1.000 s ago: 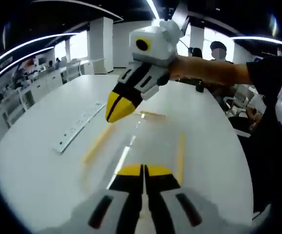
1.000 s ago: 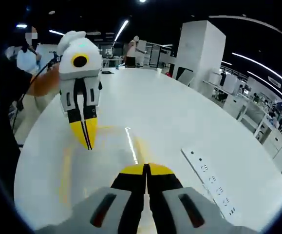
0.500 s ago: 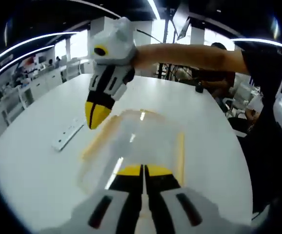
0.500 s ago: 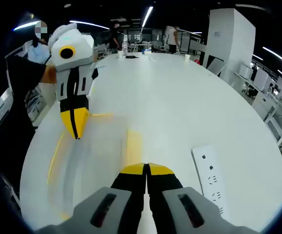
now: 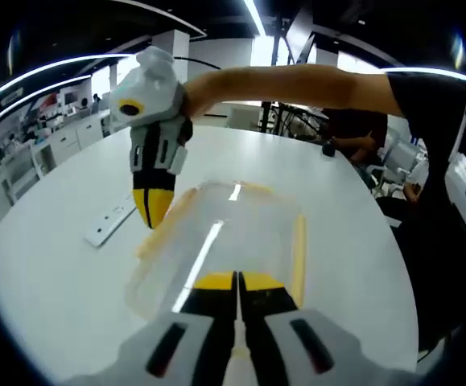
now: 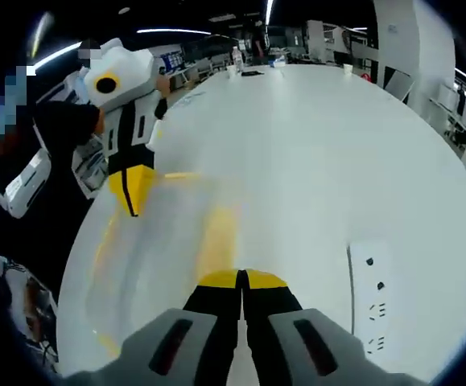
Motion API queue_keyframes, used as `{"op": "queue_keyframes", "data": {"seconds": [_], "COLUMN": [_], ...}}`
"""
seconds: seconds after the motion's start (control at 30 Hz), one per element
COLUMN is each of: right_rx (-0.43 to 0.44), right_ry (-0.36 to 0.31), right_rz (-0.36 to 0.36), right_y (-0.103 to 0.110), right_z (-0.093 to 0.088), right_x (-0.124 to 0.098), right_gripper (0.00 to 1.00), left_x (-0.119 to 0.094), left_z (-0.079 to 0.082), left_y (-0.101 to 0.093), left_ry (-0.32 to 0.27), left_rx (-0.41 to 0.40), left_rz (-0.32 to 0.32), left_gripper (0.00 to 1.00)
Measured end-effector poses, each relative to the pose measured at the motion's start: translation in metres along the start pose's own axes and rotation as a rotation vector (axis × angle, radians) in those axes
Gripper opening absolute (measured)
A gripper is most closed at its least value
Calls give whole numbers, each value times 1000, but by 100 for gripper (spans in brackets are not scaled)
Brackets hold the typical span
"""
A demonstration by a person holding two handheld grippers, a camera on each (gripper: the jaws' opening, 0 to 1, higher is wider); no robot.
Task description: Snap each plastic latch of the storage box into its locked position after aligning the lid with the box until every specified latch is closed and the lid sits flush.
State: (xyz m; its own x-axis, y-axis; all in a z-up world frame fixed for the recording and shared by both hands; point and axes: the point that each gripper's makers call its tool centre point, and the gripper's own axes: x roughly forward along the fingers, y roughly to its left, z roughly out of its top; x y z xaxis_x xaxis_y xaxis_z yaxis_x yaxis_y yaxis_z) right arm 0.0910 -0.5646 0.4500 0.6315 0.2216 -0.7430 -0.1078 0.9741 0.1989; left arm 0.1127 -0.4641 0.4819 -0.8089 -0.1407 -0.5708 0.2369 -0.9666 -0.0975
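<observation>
In the left gripper view the left gripper (image 5: pixel 237 281) has its yellow-tipped fingers (image 5: pixel 214 282) pressed together with nothing between them, resting at the near edge of the clear storage box (image 5: pixel 216 241); the box lies on the white bench (image 5: pixel 63 265), its transparent lid (image 5: pixel 224 221) on top and yellow latches (image 5: pixel 298 245) running along its long sides; the right gripper (image 5: pixel 151 211) comes in from above on a bare forearm (image 5: pixel 297 80), its fingers likewise clenched on nothing, the tips down at the yellow strip on the box's left side; a white power strip (image 5: pixel 112 221) lies on the bench just beyond that side. In the right gripper view the right gripper (image 6: pixel 241 279) is clenched and empty, low over the blurred box (image 6: pixel 168 233), with a yellow latch (image 6: pixel 216 237) just ahead of the tips; the left gripper (image 6: pixel 132 197) points down at the box's far left edge, fingers together; the power strip (image 6: pixel 373 293) lies to the right, apart from the box; further off stand desks and a few small things at the bench's far end, too small to tell.
</observation>
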Motion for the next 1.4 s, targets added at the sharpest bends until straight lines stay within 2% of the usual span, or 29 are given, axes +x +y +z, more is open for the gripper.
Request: {"op": "queue_keyframes", "data": {"seconds": [0.23,0.3,0.33,0.47,0.7,0.8,0.87,1.1,1.13,1.17,1.2,1.4], "right_rx": [-21,-20,-35,-39,14,5,45,8,36,13,41,75], "right_ry": [52,59,72,77,61,46,31,-4,1,-3,-4,-12], "right_rz": [62,136,112,135,209,245,276,319,320,322,332,377], "right_y": [4,16,13,11,11,12,15,20,22,17,18,17], "right_z": [-4,-4,-4,-2,-4,-5,-6,-3,-3,-2,-2,-3], "right_x": [5,7,9,10,10,10,11,12,12,11,11,12], "right_gripper": [0,0,0,0,0,0,0,0,0,0,0,0], "left_x": [3,4,4,5,4,5,6,8,6,5,5,7], "left_z": [1,1,2,2,3,3,3,3,3,4,4,2], "left_y": [-1,-2,-1,-2,4,3,2,1,5,8,9,5], "left_ry": [-13,-15,-18,-26,-14,-12,-11,-2,2,14,18,29], "left_rx": [-1,1,2,-3,7,7,4,-3,-4,-5,-6,-8], "left_rz": [-7,-7,-8,-11,-2,0,1,2,4,11,14,26], "left_gripper": [0,0,0,0,0,0,0,0,0,0,0,0]}}
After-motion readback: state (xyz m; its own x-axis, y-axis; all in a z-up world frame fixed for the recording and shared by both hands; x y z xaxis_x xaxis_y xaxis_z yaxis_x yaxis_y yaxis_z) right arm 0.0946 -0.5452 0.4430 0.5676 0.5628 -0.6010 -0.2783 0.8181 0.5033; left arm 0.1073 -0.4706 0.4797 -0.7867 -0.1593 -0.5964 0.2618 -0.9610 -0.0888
